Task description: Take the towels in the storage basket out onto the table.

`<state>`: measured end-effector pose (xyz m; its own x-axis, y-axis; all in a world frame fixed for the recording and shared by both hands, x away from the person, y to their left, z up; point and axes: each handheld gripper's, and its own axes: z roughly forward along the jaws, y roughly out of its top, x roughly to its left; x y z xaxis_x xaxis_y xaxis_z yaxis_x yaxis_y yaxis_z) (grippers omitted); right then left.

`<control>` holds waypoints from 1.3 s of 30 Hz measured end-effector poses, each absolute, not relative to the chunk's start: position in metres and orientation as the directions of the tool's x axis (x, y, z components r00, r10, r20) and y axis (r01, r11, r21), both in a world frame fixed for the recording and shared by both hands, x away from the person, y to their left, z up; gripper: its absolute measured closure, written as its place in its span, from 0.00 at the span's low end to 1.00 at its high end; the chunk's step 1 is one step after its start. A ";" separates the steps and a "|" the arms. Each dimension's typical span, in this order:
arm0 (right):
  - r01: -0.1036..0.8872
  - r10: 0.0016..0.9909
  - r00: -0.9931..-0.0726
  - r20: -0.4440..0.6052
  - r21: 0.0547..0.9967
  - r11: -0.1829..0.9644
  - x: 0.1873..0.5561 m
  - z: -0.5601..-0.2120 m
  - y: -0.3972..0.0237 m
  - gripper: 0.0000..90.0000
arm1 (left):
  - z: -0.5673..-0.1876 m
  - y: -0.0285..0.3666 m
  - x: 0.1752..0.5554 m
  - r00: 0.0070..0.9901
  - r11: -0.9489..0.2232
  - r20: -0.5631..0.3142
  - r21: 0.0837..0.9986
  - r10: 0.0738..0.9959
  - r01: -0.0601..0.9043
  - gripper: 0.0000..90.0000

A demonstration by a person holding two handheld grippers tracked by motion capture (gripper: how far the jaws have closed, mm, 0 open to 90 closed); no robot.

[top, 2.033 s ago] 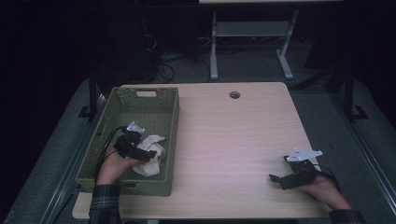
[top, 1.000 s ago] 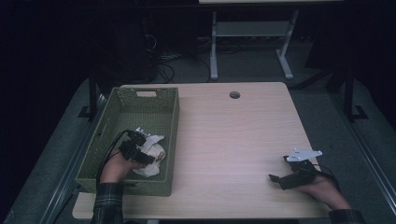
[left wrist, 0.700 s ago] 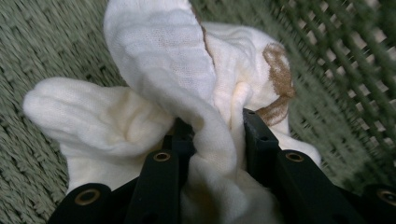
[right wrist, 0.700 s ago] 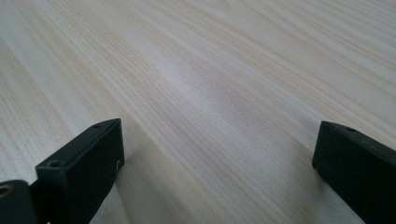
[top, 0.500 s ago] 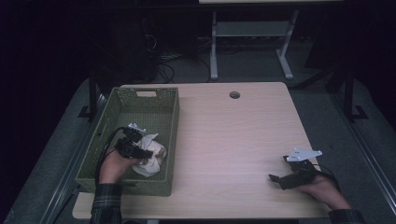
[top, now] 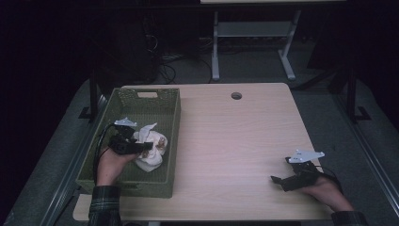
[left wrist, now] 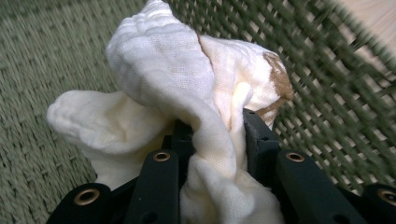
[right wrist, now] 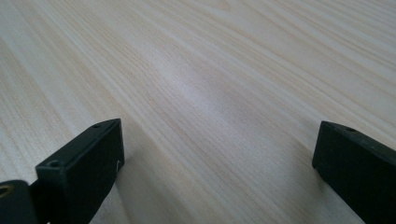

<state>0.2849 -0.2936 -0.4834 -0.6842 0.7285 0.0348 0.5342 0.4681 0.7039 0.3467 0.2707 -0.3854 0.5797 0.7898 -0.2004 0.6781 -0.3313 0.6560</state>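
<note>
Left gripper [top: 141, 147] jaws pinch the cloth [left wrist: 187, 93], seemingly inside the basket [top: 171, 117]; right gripper [right wrist: 215, 158] jaws gape.

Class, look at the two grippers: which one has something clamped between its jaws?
The left gripper, inside the green woven basket: its jaws pinch a cream cloth with brown stains. The right gripper rests on the wooden table, jaws wide apart.

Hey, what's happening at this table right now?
A person works with a gripper in each hand. The left gripper has just closed on a crumpled white cloth with brown marks, inside the green woven basket at the left side of the wooden table. In the left gripper view the cloth is pinched between the jaws. The right gripper rests on the table near the right front edge, jaws wide apart with nothing between them.
</note>
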 end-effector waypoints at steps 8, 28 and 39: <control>0.534 0.728 -0.684 0.035 0.704 0.468 0.285 -0.483 -0.293 0.02 | -0.370 0.276 0.344 0.582 -0.276 -0.213 0.722 0.785 0.635 0.77; 0.534 0.728 -0.684 0.035 0.705 0.468 0.285 -0.483 -0.293 0.02 | -0.321 0.264 0.333 0.655 -0.221 -0.206 0.833 0.727 0.507 0.77; 0.534 0.728 -0.684 0.035 0.705 0.468 0.285 -0.483 -0.293 0.02 | -0.297 0.240 0.336 0.707 -0.223 -0.191 0.865 0.681 0.449 0.77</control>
<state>0.2850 -0.2933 -0.4834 -0.6842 0.7284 0.0350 0.5339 0.4676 0.7045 0.3364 0.2401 -0.2971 0.7069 0.6811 -0.1910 0.4489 -0.2233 0.8652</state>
